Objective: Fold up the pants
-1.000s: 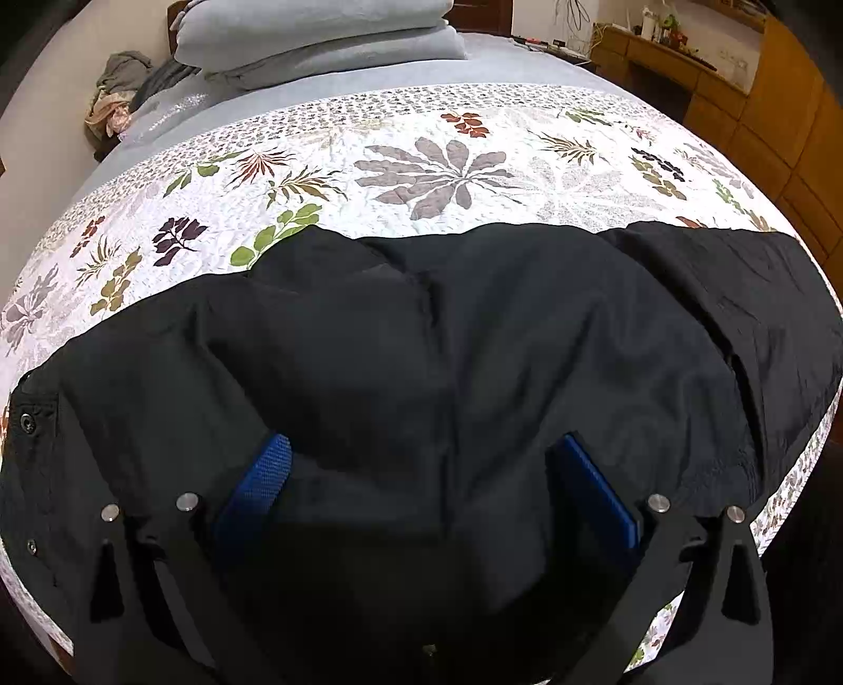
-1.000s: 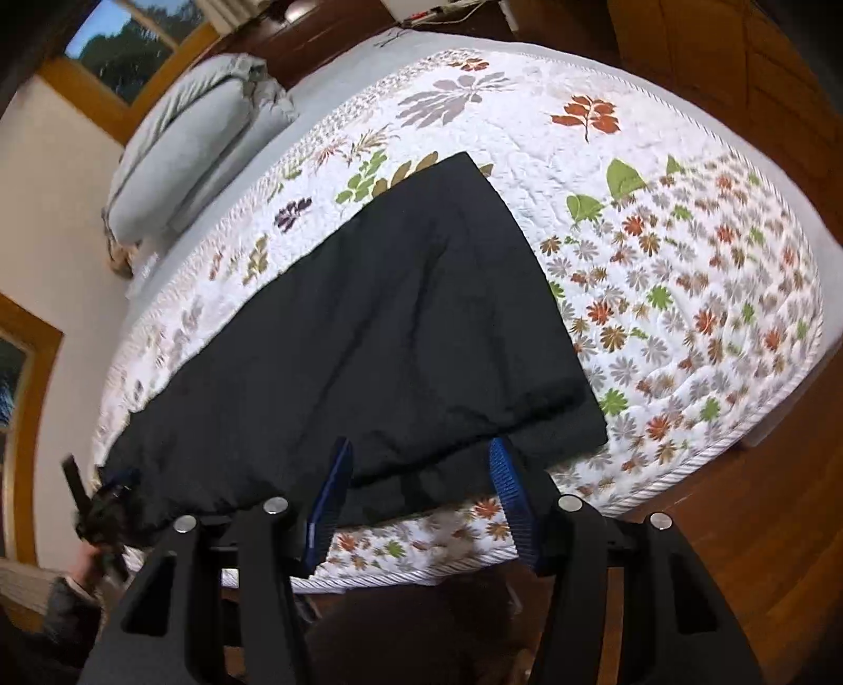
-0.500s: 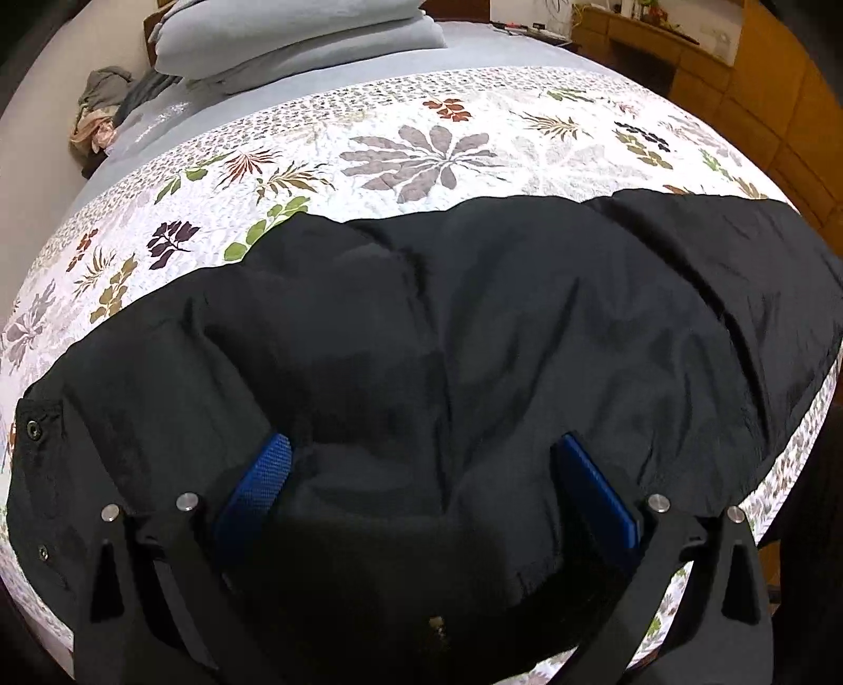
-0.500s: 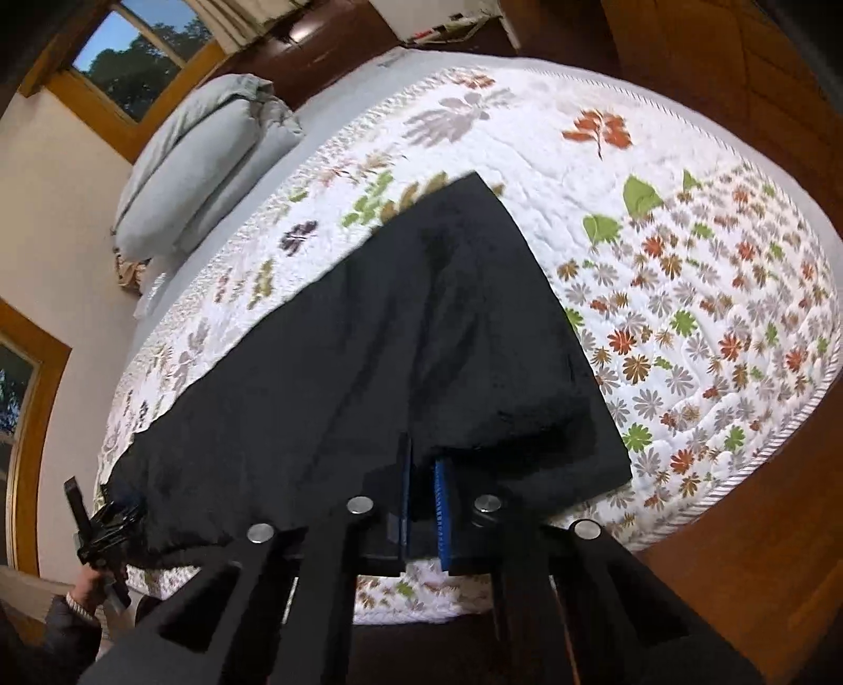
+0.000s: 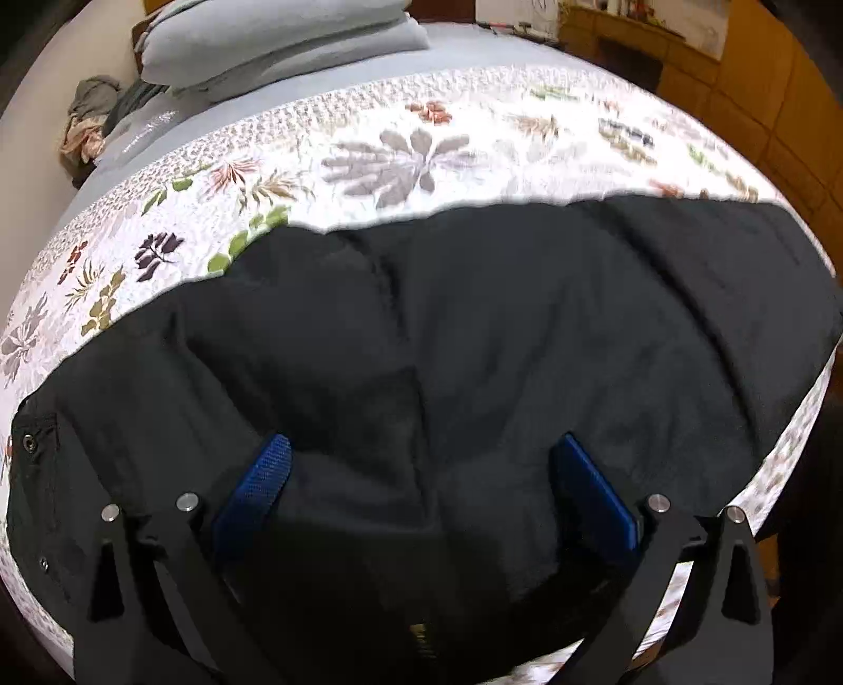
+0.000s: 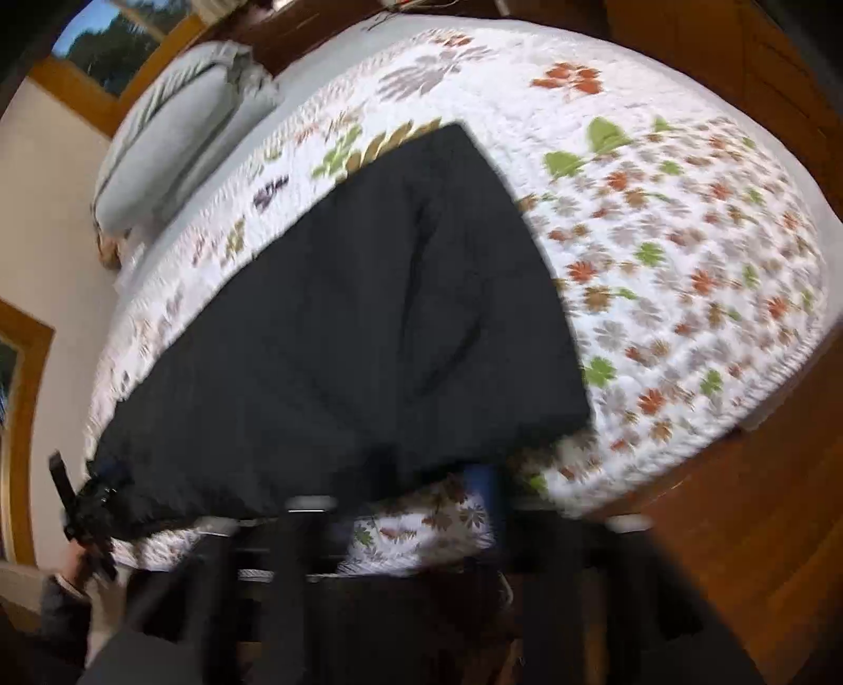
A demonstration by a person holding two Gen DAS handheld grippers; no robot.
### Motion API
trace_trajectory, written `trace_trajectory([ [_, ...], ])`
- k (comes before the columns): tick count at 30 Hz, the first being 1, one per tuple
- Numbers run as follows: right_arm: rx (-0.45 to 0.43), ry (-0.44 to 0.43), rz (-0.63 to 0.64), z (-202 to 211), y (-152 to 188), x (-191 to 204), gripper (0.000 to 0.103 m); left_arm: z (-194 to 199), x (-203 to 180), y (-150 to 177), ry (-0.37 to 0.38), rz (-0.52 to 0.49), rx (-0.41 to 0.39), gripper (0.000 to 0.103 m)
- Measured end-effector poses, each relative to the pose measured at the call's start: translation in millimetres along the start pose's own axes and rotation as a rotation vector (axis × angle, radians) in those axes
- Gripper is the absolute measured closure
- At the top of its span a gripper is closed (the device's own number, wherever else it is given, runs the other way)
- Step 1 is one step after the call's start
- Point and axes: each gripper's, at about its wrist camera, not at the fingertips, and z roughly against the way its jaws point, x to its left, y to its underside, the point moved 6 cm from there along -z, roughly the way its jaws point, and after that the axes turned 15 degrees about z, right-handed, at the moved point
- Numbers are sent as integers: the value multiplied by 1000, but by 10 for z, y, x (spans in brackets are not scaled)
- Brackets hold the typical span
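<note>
Black pants (image 5: 474, 337) lie flat across the near edge of the floral quilt; they also show in the right wrist view (image 6: 358, 326). My left gripper (image 5: 421, 474) is open over the waist end, its blue pads (image 5: 258, 474) wide apart with fabric between and below them. A snap button (image 5: 25, 441) shows at the far left. In the blurred right wrist view my right gripper (image 6: 411, 495) sits at the pants' hem edge with its fingers apart; one blue pad (image 6: 487, 485) shows. The left gripper (image 6: 87, 506) appears at the far end.
The floral quilt (image 5: 400, 153) covers the bed. Grey pillows (image 5: 274, 42) and a heap of clothes (image 5: 87, 121) lie at the head. Wooden cabinets (image 5: 764, 89) stand at the right. Wooden floor (image 6: 737, 527) lies beyond the bed's foot.
My right gripper closed at the hem half a second ago and now has opened and pulled back, with motion blur. The left view has shifted slightly; its gripper stays open.
</note>
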Motion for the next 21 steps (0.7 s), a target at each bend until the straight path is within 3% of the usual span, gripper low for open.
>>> trace_trajectory([
  [3, -73, 4, -54, 185, -10, -176, 36, 180, -199, -97, 51, -9, -71, 2],
  [5, -97, -51, -144, 181, -15, -358, 36, 215, -396, -106, 79, -43, -81, 2],
  [7, -96, -105, -205, 116, 34, -442, 36, 196, -538, -75, 94, -65, -74, 2],
  [11, -102, -129, -255, -12, 146, -566, 36, 122, -725, -13, 88, -117, -64, 2],
  [21, -148, -280, -347, -265, 236, -588, 36, -5, -735, 16, 90, -79, -22, 2],
])
